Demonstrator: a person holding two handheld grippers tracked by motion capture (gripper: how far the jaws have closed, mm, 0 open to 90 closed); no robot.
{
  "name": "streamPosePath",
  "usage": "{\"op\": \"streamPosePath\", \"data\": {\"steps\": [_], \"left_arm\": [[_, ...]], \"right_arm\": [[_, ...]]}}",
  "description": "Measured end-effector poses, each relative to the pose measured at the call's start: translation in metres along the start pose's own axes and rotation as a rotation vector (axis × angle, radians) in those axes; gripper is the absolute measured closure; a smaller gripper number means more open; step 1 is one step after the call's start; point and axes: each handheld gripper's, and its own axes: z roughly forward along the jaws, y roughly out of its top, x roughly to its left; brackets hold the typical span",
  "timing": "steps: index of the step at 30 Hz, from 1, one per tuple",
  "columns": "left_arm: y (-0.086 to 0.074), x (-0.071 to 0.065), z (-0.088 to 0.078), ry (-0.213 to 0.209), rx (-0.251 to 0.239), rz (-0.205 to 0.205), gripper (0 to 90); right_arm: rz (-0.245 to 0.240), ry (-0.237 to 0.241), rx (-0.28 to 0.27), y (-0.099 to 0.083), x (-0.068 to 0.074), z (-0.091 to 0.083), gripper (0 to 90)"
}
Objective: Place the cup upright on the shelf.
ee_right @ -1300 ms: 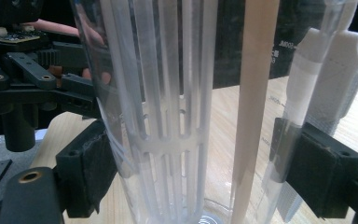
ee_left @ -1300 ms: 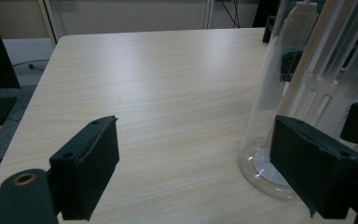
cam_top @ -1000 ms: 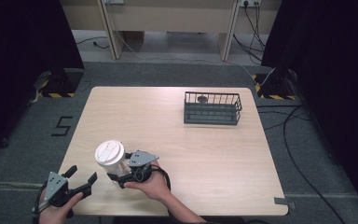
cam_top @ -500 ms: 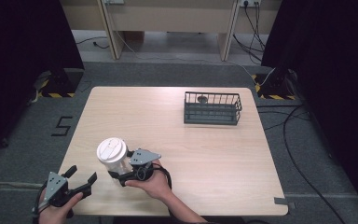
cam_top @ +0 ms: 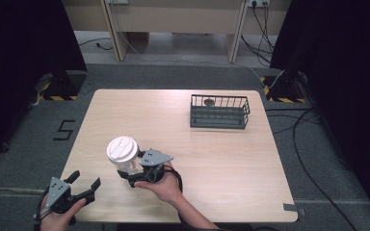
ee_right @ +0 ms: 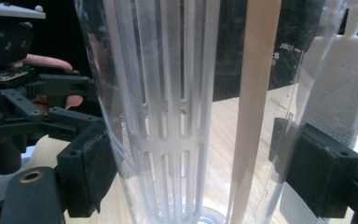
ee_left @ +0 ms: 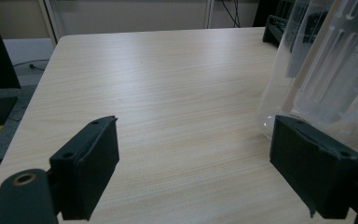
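While the left gripper (cam_top: 83,186) gapes empty, the right gripper (ee_right: 200,172) pinches the clear bottle (ee_right: 191,93) between its pads.

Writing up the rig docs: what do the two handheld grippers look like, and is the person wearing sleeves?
Both the left gripper and the right gripper are black, each topped by a grey three-cornered plate with small dark dots. The fingers are blocky black pads with screw holes; a brass-ringed hole sits near the base. A black cable loops from the right gripper. Forearms are bare, no sleeves or gloves in view.
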Motion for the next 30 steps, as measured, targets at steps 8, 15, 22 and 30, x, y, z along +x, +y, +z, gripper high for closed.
{"op": "streamPosePath", "data": {"steps": [8,15,22,30], "left_arm": [[0.000,-0.001,0.000,-0.001,-0.004,-0.002,15.0],[0.001,-0.001,-0.001,0.000,0.000,0.004,15.0],[0.001,-0.002,0.000,0.000,-0.001,0.000,15.0],[0.001,-0.002,-0.001,0.000,0.000,0.000,15.1]], "right_arm": [[0.008,-0.032,0.000,0.004,-0.006,-0.008,18.3],[0.002,-0.061,-0.003,0.008,-0.012,-0.016,18.3],[0.000,-0.084,0.000,0.010,-0.018,-0.023,18.4],[0.001,-0.110,0.000,0.013,-0.024,-0.031,18.3]]}}
